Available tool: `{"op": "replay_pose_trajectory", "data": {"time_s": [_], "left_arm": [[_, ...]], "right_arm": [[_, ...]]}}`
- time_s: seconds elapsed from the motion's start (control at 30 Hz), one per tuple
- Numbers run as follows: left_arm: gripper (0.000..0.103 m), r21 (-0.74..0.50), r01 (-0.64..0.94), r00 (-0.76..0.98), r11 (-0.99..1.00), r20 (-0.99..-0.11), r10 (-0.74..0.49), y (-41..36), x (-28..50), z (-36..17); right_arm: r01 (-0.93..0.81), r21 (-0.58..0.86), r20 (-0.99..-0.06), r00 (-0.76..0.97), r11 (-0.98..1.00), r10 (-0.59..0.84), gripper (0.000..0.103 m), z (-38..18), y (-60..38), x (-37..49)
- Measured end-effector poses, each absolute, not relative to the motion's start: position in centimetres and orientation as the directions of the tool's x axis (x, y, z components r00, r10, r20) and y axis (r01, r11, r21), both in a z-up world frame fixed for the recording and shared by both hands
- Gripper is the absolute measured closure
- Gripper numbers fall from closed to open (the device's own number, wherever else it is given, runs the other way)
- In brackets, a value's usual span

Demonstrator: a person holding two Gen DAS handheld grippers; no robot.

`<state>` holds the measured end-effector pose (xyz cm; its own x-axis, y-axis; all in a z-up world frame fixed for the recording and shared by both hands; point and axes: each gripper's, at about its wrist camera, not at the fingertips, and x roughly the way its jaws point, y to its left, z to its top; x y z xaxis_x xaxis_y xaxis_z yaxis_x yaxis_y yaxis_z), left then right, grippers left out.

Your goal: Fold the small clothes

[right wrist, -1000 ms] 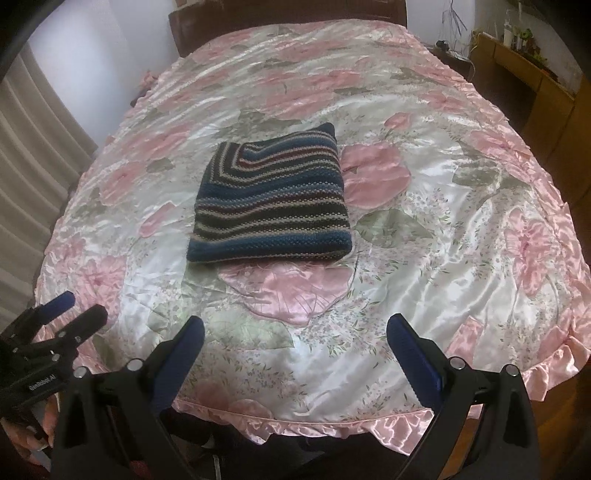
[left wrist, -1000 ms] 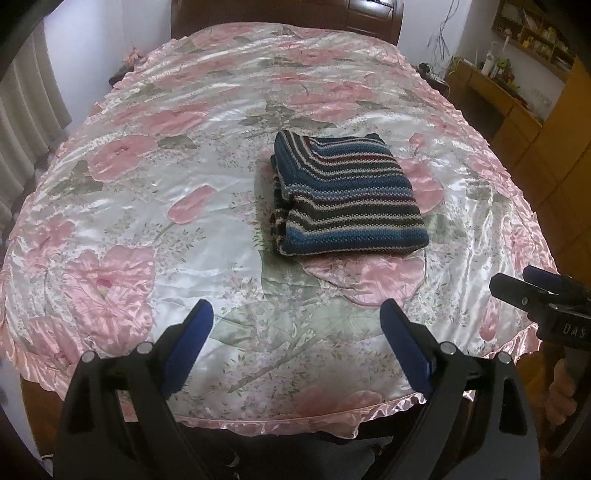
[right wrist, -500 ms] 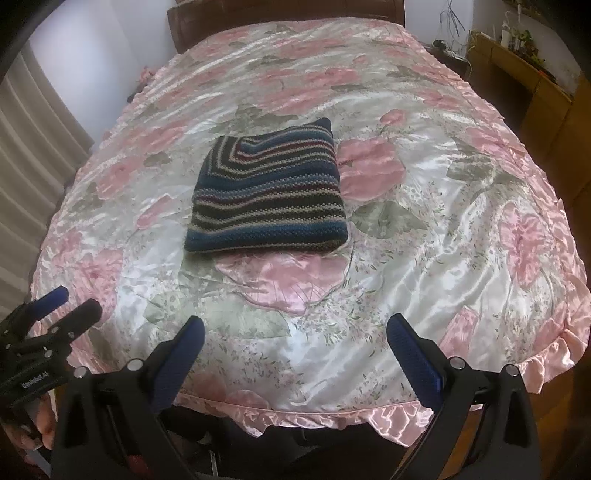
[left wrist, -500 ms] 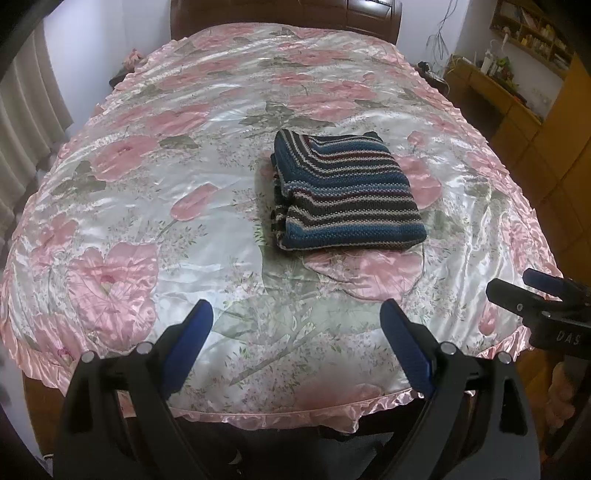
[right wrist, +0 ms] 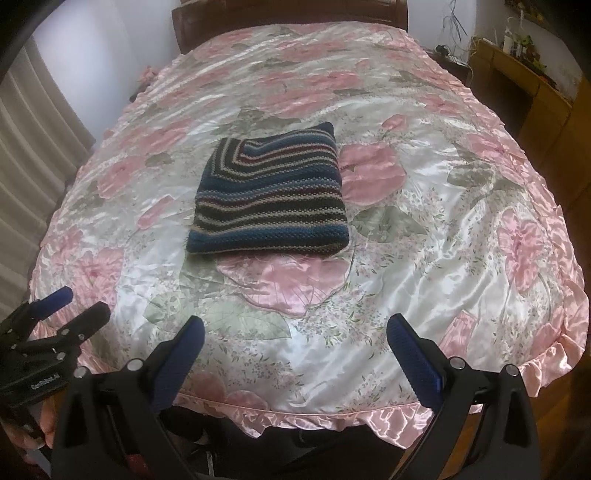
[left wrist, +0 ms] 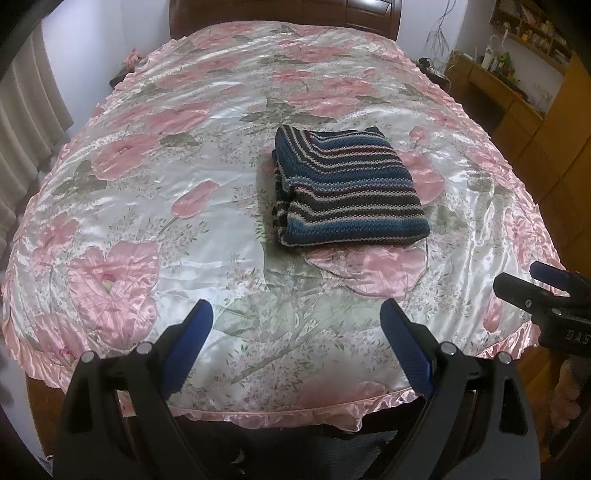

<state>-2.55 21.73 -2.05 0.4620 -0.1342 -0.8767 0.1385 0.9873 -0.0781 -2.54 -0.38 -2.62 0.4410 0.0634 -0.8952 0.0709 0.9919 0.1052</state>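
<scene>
A striped knitted garment in blue, black and cream lies folded into a neat rectangle in the middle of the bed; the right wrist view shows this garment too. My left gripper hangs open over the bed's near edge, well short of the garment, with nothing between its blue pads. My right gripper is open and empty as well, at the same near edge. Each gripper shows in the other's view: the right gripper at the right border, the left gripper at the left border.
The bed carries a shiny pink floral cover with a ruffled hem. A dark wooden headboard stands at the far end. Curtains hang on the left. Wooden cabinets and a cluttered shelf line the right side.
Both grippers have drawn back a little from the bed, so the near hem and the garment sit slightly further off. The garment has not moved. Both pairs of jaws stay apart.
</scene>
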Motion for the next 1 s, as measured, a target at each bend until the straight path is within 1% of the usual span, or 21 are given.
{"op": "replay_pose_trajectory", "data": {"time_s": [0.73, 1.0], "left_arm": [[0.012, -0.067, 0.136, 0.463, 0.988, -0.878, -0.123, 22.1, -2.4, -2.5], [0.012, -0.062, 0.131, 0.461, 0.989, -0.88, -0.116, 22.2, -2.4, -2.7]], "right_arm": [[0.052, 0.077, -0.892, 0.45, 0.996, 0.046, 0.004, -2.9, -0.8, -2.3], [0.069, 0.079, -0.904, 0.426, 0.994, 0.042, 0.004, -3.4, -1.5, -1.9]]}}
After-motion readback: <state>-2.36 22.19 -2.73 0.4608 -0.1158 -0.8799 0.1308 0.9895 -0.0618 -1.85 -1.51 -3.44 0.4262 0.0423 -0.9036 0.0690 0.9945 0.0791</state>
